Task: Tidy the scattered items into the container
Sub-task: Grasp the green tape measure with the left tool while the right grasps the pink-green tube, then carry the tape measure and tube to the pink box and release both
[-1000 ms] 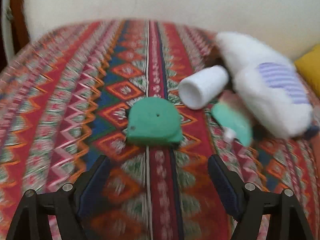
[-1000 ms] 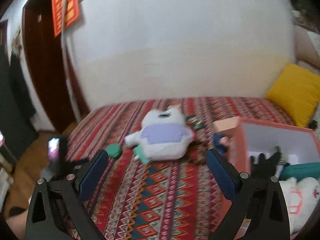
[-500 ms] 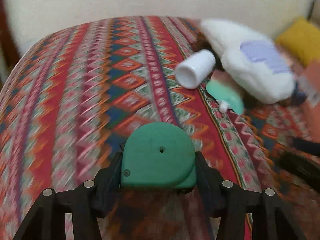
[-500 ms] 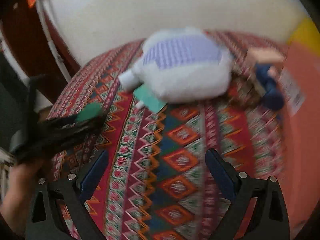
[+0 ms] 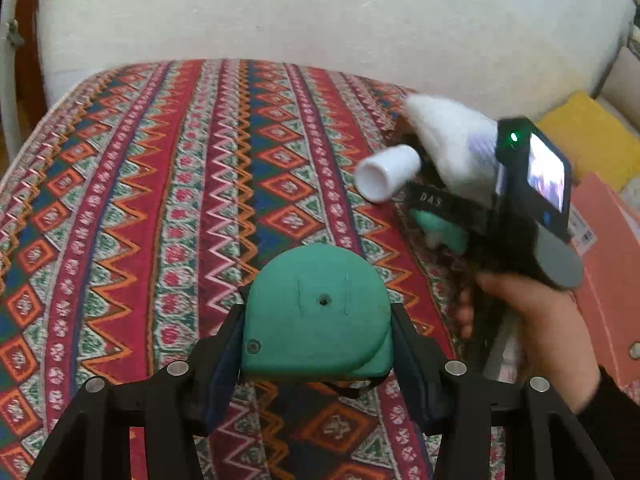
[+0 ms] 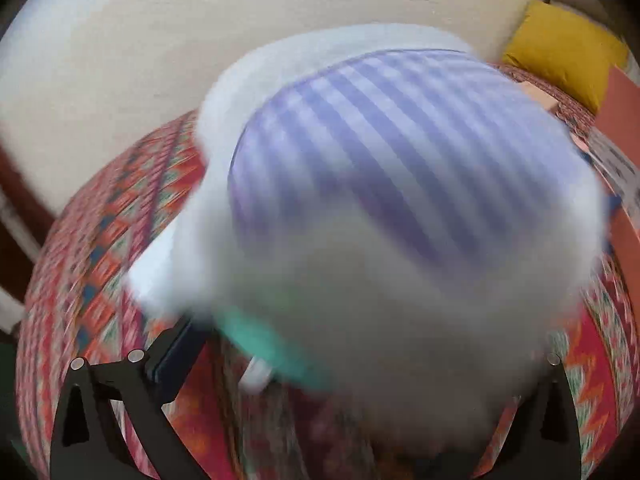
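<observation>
My left gripper is shut on a green tape measure and holds it above the patterned bedspread. My right gripper is open, its fingers spread around a white plush toy with a purple striped shirt that fills the right wrist view. The left finger shows; the right one is hidden by the plush. In the left wrist view the right gripper's body reaches at the plush. A white cylinder and a teal tube lie beside the plush.
An orange container stands at the right edge of the bed, also in the right wrist view. A yellow cushion lies behind it. A white wall backs the bed.
My left gripper closed on the green tape measure and lifted it. My right gripper moved from far back right up to the plush toy, which now sits between its open fingers.
</observation>
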The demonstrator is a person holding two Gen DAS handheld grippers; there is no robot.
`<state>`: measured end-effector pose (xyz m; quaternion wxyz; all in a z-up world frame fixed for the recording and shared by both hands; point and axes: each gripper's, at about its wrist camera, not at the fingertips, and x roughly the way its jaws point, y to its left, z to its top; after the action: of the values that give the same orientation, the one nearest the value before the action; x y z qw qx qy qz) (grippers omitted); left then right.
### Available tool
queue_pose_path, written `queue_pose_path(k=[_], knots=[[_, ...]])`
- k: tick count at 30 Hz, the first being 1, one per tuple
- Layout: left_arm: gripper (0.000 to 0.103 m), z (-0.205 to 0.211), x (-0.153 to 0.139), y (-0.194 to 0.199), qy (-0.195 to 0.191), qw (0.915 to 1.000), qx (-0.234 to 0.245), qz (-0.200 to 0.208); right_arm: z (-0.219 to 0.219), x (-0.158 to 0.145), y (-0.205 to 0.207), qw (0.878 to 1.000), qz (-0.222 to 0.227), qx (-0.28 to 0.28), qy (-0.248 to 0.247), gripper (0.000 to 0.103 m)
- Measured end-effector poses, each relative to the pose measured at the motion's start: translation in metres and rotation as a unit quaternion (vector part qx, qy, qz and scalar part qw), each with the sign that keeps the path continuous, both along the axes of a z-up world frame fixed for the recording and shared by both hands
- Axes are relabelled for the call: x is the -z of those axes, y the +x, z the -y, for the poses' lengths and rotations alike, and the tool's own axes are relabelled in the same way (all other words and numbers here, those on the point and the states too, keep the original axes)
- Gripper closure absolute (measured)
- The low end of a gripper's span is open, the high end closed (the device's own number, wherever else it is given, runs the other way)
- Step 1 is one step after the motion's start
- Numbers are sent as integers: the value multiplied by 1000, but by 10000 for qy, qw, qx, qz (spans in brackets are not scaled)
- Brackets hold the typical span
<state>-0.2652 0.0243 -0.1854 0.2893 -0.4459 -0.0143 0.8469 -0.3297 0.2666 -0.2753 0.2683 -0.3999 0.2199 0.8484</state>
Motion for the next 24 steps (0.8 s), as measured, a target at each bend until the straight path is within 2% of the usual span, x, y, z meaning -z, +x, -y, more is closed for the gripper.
queue_pose_path(k=[1,2,5,9,10,11,13,14,17,19,22,24], knots=[[45,0,3,1,-20,10000,6,11,-5,0,-4,10000,15,61,35,27],[45,-1,5,1,-55,10000,1,39,-9,-3,-6,9997,93,102,207,34],[45,-5,7,0,27,9999,-2,104,-10,-6,7,9991,28,-411,-22,50],[45,-8,-1,11,72,10000,46,-16,13,-6,48,9883,137,-1478,-348,53],[45,-9,-2,15,88,9999,55,-26,19,-8,59,9839,150,-1723,-445,68],[45,-9,-5,19,120,9999,75,-40,20,-10,74,9767,110,-1970,-844,78],[45,-8,-13,29,157,9997,105,-133,13,-14,101,9640,-59,-2066,-1671,85],[45,-9,-19,33,164,9996,109,-205,9,-22,119,9596,-235,-2060,-1904,85],[45,-8,-37,49,248,9988,99,-418,1,-48,156,9596,-731,-2034,-1802,85],[45,-12,-54,64,297,9973,95,-672,-3,-67,164,9553,-962,-2124,-1818,85],[45,-21,-80,88,234,9930,148,-1145,-5,-104,172,9543,-1332,-2207,-1513,85],[45,-27,-96,102,237,9904,123,-1353,-1,-118,175,9502,-1551,-2259,-1487,85]])
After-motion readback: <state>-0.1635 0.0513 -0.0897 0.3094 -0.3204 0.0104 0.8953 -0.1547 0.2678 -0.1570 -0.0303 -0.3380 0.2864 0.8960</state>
